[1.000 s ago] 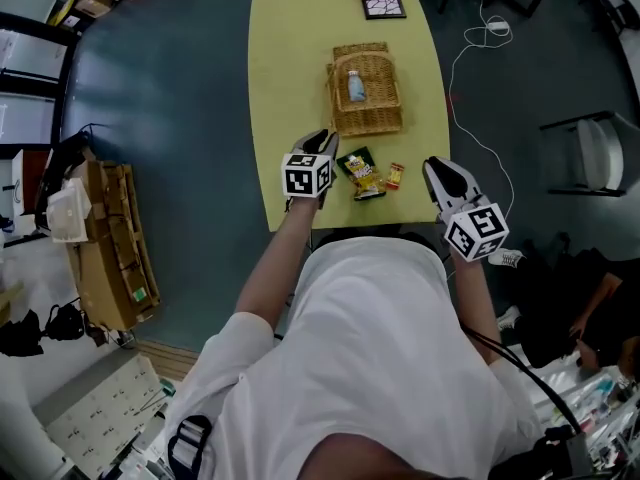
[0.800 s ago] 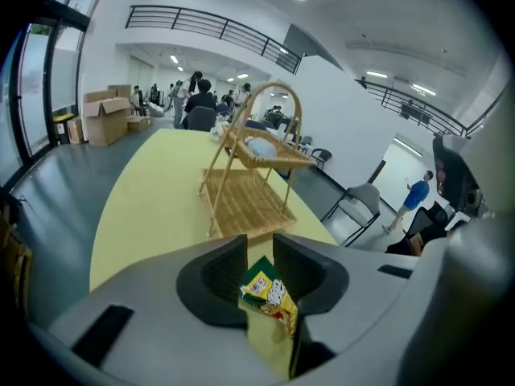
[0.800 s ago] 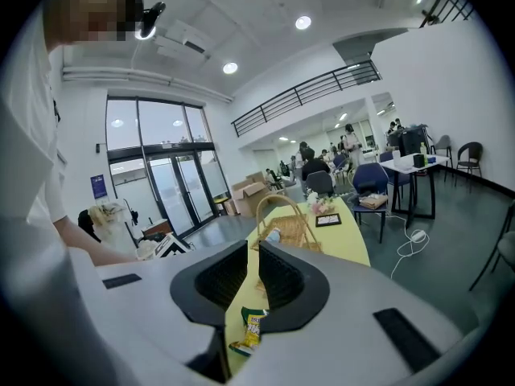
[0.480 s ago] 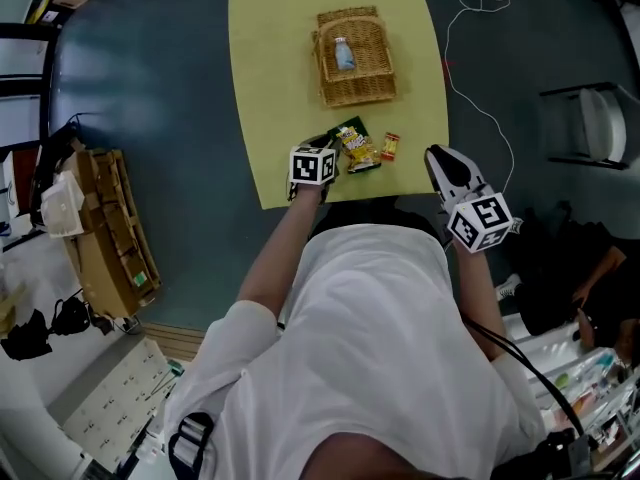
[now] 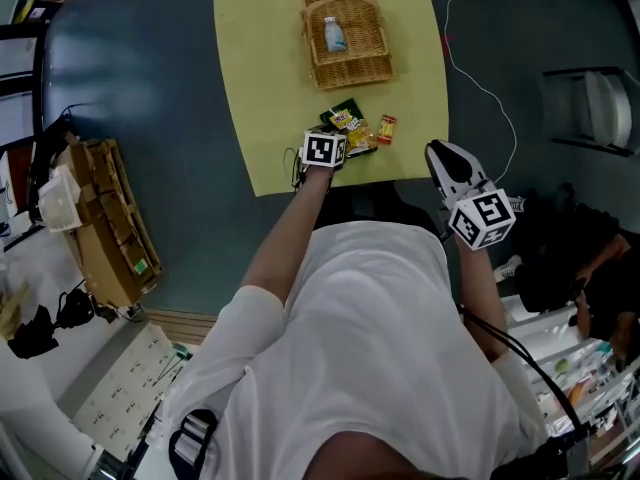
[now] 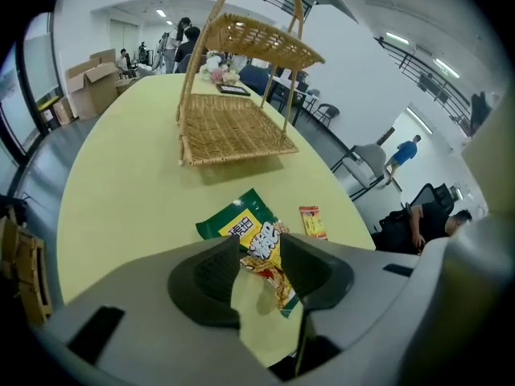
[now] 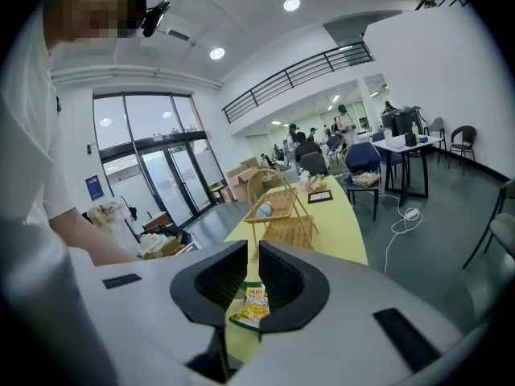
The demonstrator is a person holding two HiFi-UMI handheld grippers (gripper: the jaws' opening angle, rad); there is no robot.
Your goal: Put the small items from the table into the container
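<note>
While between opening fingers, snack packet

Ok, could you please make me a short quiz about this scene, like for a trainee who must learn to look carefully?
1. True or false: the wicker basket is empty.
2. Choose one: right beside the snack bag lies A) a small red packet, B) a spoon, C) a cup.
3. Count: how many loose items lie on the table between the basket and the person?

Key: 1) False, a small bottle lies in it. 2) A. 3) Two, the snack bag and the small red packet.
</note>
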